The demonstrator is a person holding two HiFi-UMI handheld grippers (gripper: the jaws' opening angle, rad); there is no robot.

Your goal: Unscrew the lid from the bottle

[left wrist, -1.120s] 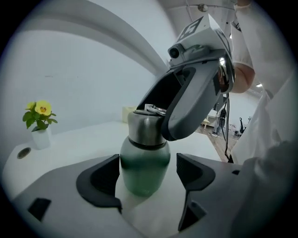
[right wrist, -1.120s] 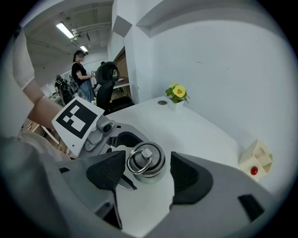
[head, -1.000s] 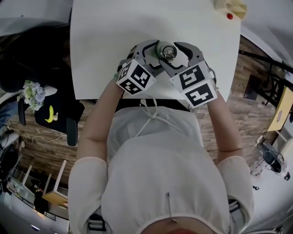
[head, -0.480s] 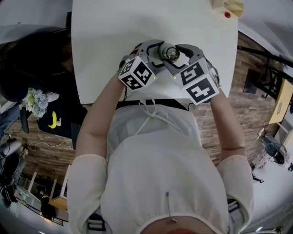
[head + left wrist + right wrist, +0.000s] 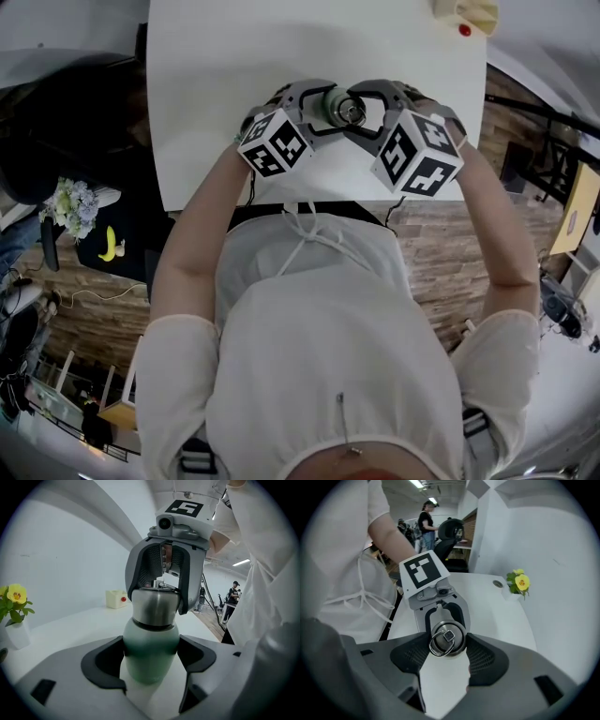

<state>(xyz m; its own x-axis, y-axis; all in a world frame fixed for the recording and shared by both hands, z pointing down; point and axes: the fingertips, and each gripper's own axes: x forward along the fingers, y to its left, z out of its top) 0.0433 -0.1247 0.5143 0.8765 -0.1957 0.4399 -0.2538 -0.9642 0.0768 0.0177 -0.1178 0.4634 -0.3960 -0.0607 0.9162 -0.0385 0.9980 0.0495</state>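
Bottle (image 5: 151, 653), matte pale-green rounded body, stands on white table (image 5: 281, 56), clamped between left gripper (image 5: 151, 670) jaws. Brushed-steel lid (image 5: 447, 638) with wire ring sits gripped between right gripper (image 5: 446, 652) jaws, which have just been closing. Head view: body hidden beneath lid.

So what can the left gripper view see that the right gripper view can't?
Only the left gripper view: the bottle from the side, its green body squeezed by the left gripper, and a cream box with a red button.
Only the right gripper view: the ring on top of the lid, seen from above, and a black chair far behind.
Both: the steel lid with the right gripper clamped on it, its jaws having just been closing, and the yellow flower.
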